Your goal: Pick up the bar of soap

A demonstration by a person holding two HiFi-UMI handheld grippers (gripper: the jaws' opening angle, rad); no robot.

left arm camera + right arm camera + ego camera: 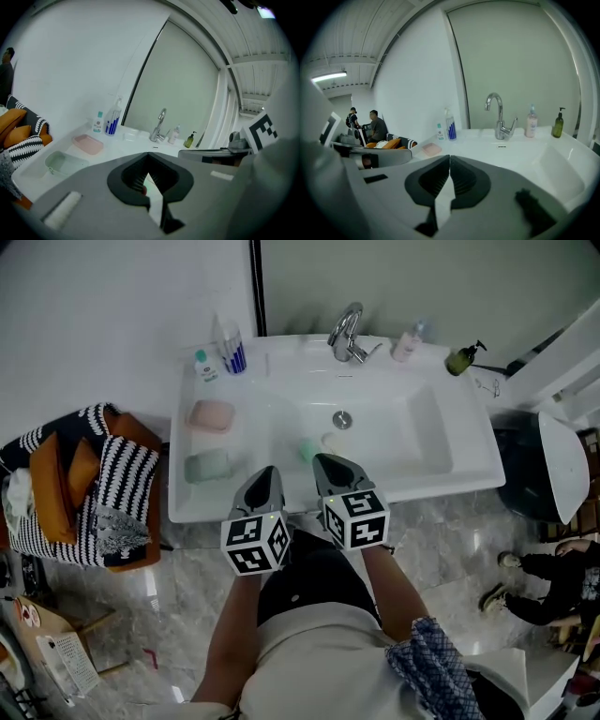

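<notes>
A white sink (466,432) stands against a pale wall. The soap (333,440), a pale bar, lies in the basin near the front edge, with a small green thing (307,450) just beside it. The left gripper (270,471) and right gripper (324,458) hover over that edge, each with its jaws together and nothing between them.

Head cam steep down; gripper cams low, near; all share tap (349,334).
</notes>
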